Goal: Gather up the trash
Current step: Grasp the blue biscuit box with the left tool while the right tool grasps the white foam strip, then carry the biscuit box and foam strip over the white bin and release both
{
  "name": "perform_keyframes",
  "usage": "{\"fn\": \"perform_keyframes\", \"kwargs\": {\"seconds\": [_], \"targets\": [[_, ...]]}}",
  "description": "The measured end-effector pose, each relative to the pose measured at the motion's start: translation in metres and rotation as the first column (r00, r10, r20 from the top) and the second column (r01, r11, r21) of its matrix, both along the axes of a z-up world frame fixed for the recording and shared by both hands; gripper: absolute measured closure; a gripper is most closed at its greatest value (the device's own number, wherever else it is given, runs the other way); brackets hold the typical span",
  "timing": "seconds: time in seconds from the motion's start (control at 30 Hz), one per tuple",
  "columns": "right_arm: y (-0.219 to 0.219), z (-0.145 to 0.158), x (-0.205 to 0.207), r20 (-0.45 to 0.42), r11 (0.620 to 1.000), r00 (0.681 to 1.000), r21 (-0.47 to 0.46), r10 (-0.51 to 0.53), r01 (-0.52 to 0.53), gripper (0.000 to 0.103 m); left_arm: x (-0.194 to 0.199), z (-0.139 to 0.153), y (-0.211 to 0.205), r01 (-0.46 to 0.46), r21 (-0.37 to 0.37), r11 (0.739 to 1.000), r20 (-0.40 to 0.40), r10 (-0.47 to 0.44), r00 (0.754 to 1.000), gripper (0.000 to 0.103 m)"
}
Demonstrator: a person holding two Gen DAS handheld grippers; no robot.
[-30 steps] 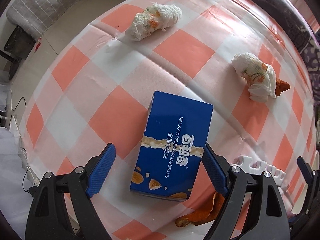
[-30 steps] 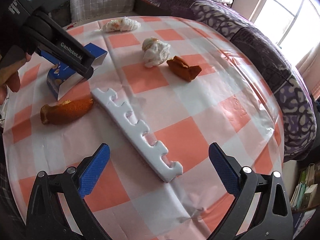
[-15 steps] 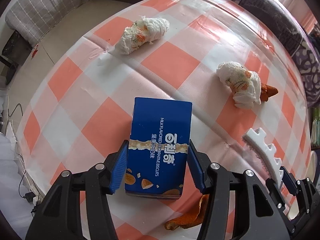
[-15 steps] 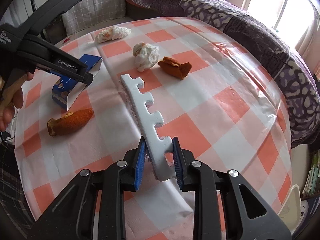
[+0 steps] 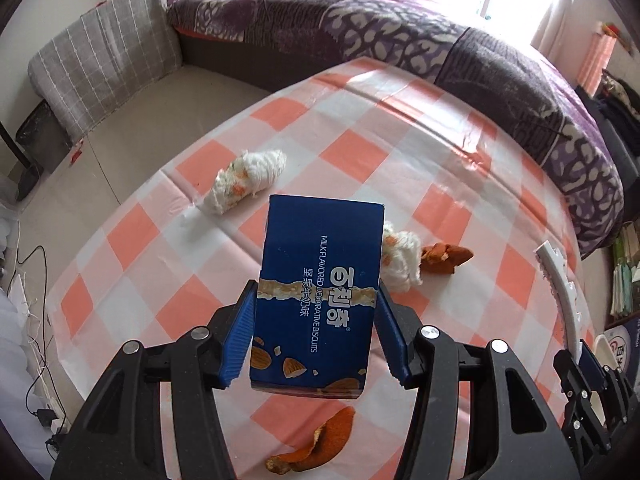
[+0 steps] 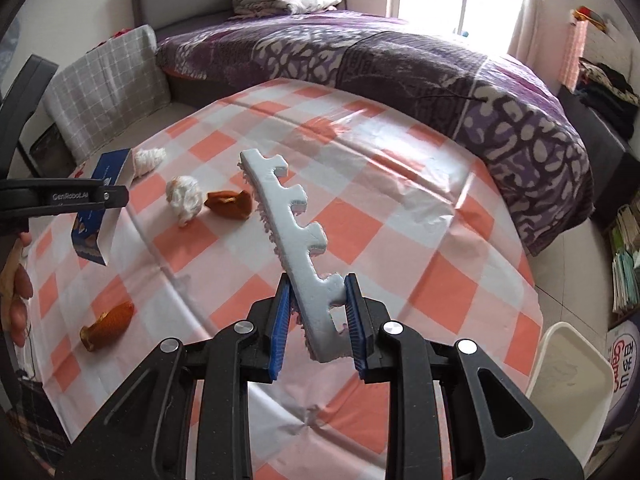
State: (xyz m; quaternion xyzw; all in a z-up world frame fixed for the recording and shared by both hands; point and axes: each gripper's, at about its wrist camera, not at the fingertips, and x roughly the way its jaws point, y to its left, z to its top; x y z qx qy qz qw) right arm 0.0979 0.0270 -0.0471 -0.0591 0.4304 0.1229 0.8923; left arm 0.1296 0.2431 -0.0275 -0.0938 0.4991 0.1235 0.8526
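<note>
My left gripper (image 5: pixel 316 332) is shut on a blue biscuit box (image 5: pixel 320 296) and holds it above the checked table (image 5: pixel 360 160). My right gripper (image 6: pixel 318 312) is shut on a white notched foam strip (image 6: pixel 288 216), lifted off the table; the strip also shows in the left wrist view (image 5: pixel 560 292). On the table lie two crumpled tissue wads (image 5: pixel 248 180) (image 5: pixel 402 260), an orange peel piece (image 5: pixel 444 258) beside the nearer wad, and another peel (image 5: pixel 316 448) near the front edge. The right wrist view shows the box (image 6: pixel 100 200), the wads (image 6: pixel 184 198) (image 6: pixel 149 158) and the peels (image 6: pixel 230 204) (image 6: pixel 108 326).
A bed with a purple patterned cover (image 6: pixel 400 60) stands behind the table. A grey checked cushion (image 5: pixel 108 60) is at the back left. A white bin (image 6: pixel 568 376) stands on the floor at the table's right. Cables (image 5: pixel 24 280) lie on the floor at left.
Both grippers closed on their items and lifted them: the left raised the biscuit box off the table, the right raised the foam strip. Both views tilted up toward the bed.
</note>
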Motion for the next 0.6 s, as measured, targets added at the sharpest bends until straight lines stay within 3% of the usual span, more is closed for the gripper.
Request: {"fn": "perform_keyframes", "kwargs": {"seconds": [0.23, 0.6], "targets": [[-0.037, 0.015, 0.003, 0.055, 0.988, 0.987, 0.048, -0.149, 0.147, 0.078, 0.004, 0.021, -0.034, 0.017, 0.033, 0.999, 0.097, -0.02, 0.995, 0.048], [-0.088, 0.021, 0.002, 0.046, 0.952, 0.953, 0.073, -0.299, 0.296, 0.078, 0.007, 0.029, -0.088, 0.101, 0.039, 0.994, 0.142, -0.106, 0.984, 0.048]]}}
